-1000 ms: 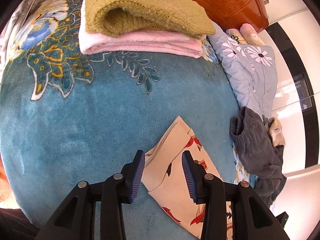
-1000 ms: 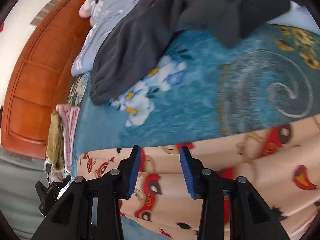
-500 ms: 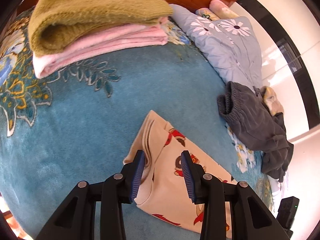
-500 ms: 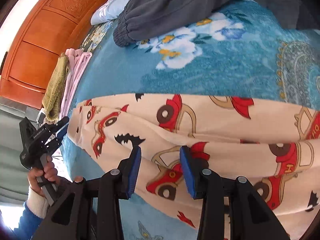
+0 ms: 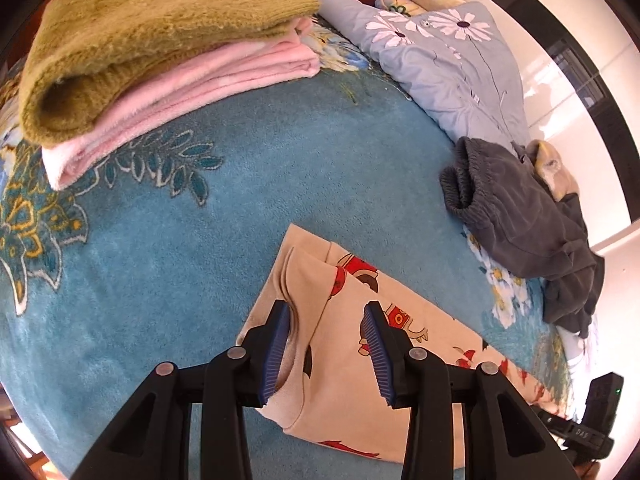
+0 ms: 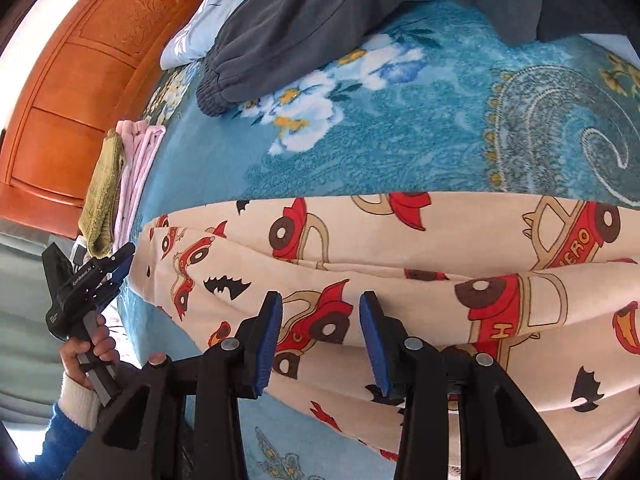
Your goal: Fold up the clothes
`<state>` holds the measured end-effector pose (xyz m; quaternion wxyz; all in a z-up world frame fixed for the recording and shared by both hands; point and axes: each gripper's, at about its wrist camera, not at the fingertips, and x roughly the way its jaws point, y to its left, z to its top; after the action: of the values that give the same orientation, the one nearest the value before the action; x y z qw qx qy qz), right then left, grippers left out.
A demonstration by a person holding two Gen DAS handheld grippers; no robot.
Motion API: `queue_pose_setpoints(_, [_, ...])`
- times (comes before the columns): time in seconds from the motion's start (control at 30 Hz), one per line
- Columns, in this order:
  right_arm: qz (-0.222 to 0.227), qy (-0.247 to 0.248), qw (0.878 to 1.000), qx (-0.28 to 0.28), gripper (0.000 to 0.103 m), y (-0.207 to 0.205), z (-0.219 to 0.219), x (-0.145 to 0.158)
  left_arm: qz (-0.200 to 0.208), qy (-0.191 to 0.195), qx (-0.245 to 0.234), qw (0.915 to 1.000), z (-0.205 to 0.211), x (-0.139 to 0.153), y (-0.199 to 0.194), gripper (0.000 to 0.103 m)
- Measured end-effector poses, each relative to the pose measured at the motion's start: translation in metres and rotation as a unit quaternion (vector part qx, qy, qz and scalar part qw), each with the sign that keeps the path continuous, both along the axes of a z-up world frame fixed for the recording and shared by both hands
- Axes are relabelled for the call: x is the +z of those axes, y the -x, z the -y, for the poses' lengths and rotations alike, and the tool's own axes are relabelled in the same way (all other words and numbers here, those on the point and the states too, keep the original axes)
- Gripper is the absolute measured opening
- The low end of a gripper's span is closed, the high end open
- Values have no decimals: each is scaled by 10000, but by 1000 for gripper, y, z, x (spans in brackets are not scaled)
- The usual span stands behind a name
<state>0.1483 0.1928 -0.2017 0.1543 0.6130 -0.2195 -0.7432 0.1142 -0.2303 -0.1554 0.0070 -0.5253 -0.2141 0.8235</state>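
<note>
Cream cotton printed with red cars is the piece in hand: the pyjama garment (image 5: 360, 360) lies flat on the blue plush blanket (image 5: 200, 248), one end under the left gripper (image 5: 326, 350). From the left wrist, that gripper's jaws stand partly open above the garment's layered end, and no cloth is pinched between the pads. A closing bite here could catch only the top layer, because the edges sit stacked and slightly offset, and the fold would then come out skewed. Well apart, a stack of an olive knit (image 5: 152, 36) on a pink folded cloth (image 5: 192, 88) waits near the headboard, and grey sweatpants (image 5: 520, 216) lie heaped to the right.

From the right wrist, the right gripper (image 6: 320, 332) hangs over the middle of the same garment (image 6: 440, 248), jaws likewise partly open and holding nothing. A long ridge runs across the cloth just beyond the pads; gripping it would likely lock a crease into the fold. The left gripper (image 6: 120, 264) shows at the garment's far end, in a hand (image 6: 86, 354). If one side lifts before the other, the soft fabric may drag and bunch on the plush.
</note>
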Motion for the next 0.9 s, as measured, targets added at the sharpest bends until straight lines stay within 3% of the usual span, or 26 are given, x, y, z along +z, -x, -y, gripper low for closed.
queue_pose_setpoints(0.07, [27,-2,9999,-115,41,1,-6,-1,82,387,-242,9989,-8,1,8,42])
queue_pose_setpoints(0.17, [-49,-110,9999,-120,41,2,-8,4,72,604,-503,9969,-14,4,12,42])
queue_pose_setpoints(0.23, [-79,-209,9997,-103,41,3,-8,6,6,630,-506,9967,-12,6,14,42])
queue_pose_setpoints(0.37, [-33,-222,9995,-205,41,5,-12,4,38,76,-261,9996,3,1,25,43])
queue_pose_setpoints(0.47, [16,-195,9994,-281,41,7,-12,2,468,330,-368,9977,0,-16,36,43])
queue_pose_setpoints(0.6, [-66,-250,9994,-222,41,8,-9,5,307,539,-424,9972,-4,-14,34,43])
queue_pose_setpoints(0.73, [-32,-314,9992,-238,41,8,-12,4,376,381,-450,9976,-3,-17,35,43])
queue_pose_setpoints(0.83, [-10,-287,9990,-335,41,9,-17,3,367,318,-556,9973,-5,-14,34,39])
queue_pose_setpoints(0.9, [-15,-296,9991,-312,41,9,-19,3,335,349,-777,9958,-13,-13,31,18])
